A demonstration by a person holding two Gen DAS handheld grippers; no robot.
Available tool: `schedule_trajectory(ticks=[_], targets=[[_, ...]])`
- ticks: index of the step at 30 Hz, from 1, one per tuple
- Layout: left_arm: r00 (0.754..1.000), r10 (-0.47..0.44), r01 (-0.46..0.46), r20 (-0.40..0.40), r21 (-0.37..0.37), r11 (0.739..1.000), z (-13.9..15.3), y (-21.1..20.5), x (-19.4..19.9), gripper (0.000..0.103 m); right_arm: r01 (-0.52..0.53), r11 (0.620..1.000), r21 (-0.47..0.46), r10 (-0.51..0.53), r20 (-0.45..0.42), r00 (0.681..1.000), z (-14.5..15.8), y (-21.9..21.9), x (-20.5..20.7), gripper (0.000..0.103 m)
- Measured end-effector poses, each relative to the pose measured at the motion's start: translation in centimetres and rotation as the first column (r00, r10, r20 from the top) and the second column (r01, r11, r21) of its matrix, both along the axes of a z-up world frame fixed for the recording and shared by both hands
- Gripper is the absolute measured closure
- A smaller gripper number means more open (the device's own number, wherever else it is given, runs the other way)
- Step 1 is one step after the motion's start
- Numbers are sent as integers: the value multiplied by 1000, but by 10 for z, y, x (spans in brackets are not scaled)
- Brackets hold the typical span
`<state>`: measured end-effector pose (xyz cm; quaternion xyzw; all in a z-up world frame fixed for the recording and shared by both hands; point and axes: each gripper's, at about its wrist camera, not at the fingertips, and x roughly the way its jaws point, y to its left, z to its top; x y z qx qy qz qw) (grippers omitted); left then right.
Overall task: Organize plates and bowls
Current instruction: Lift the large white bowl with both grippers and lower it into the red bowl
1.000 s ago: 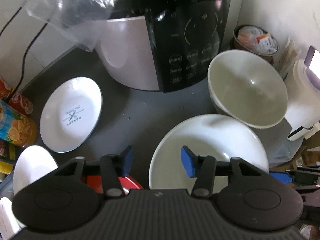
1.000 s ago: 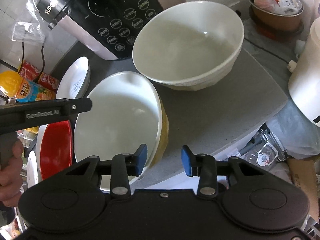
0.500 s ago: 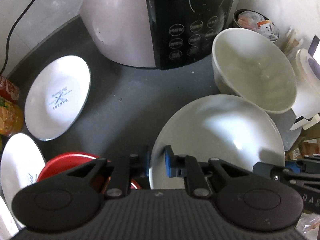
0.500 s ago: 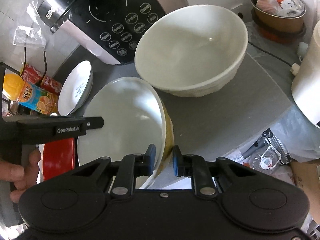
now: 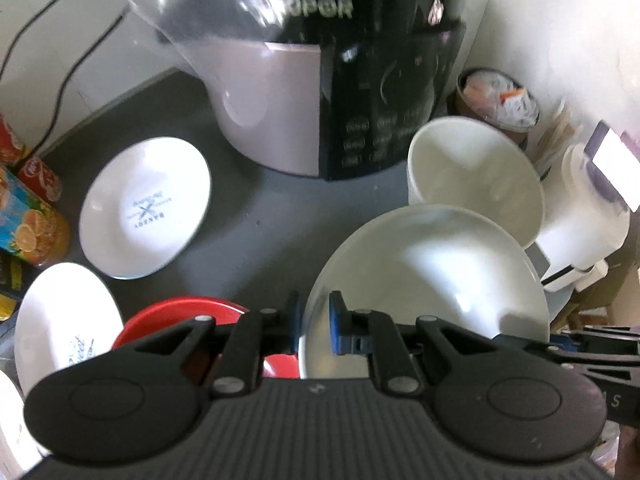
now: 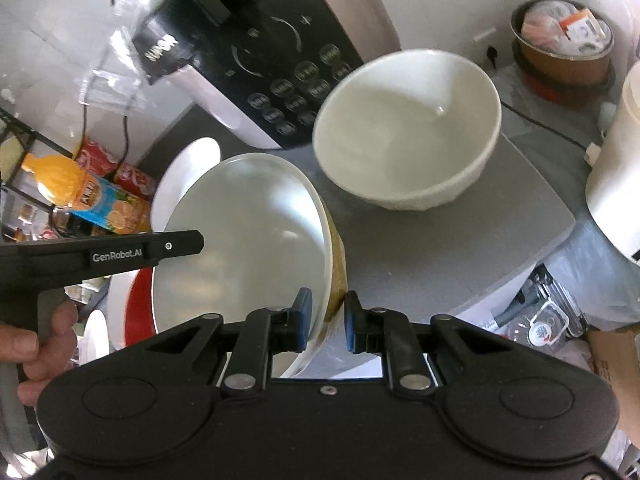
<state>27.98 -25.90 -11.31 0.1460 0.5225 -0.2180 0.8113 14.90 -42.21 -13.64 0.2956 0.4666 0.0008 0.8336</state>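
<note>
Home kitchen: grey counter (image 5: 280, 240) crowded with rice cooker (image 5: 320, 92) upper centre, bowls (image 6: 408, 128), plates (image 5: 144, 208), juice carton (image 5: 28, 224) at left.

two bowls (image 5: 432, 280), four plates (image 5: 146, 208), two cans (image 5: 38, 178)

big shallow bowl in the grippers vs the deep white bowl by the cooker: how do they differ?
The shallow bowl is wide and low with a yellow-brown outside; the deep bowl is taller, narrower and white outside too. The shallow bowl is pinched at its rim by both the left gripper and right gripper and tilted; the deep bowl is in neither gripper, on the grey board. Both are white inside and look empty.
</note>
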Motion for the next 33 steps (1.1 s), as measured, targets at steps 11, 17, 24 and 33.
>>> schedule_trajectory(ticks=[11, 17, 24, 33], targets=[[997, 72, -71, 15, -77, 995, 26, 32, 0, 90, -40, 999, -28, 42, 61, 997, 32, 12, 13, 87], [993, 114, -111, 20, -111, 988, 35, 53, 0, 90, -79, 995, -58, 85, 93, 992, 49, 22, 22, 87], [985, 168, -163, 27, -137, 977, 44, 83, 0, 90, -129, 989, -71, 135, 96, 986, 58, 43, 31, 87], [970, 241, -234, 31, -146, 961, 46, 129, 2, 90, -194, 977, -92, 204, 104, 974, 68, 80, 47, 87]])
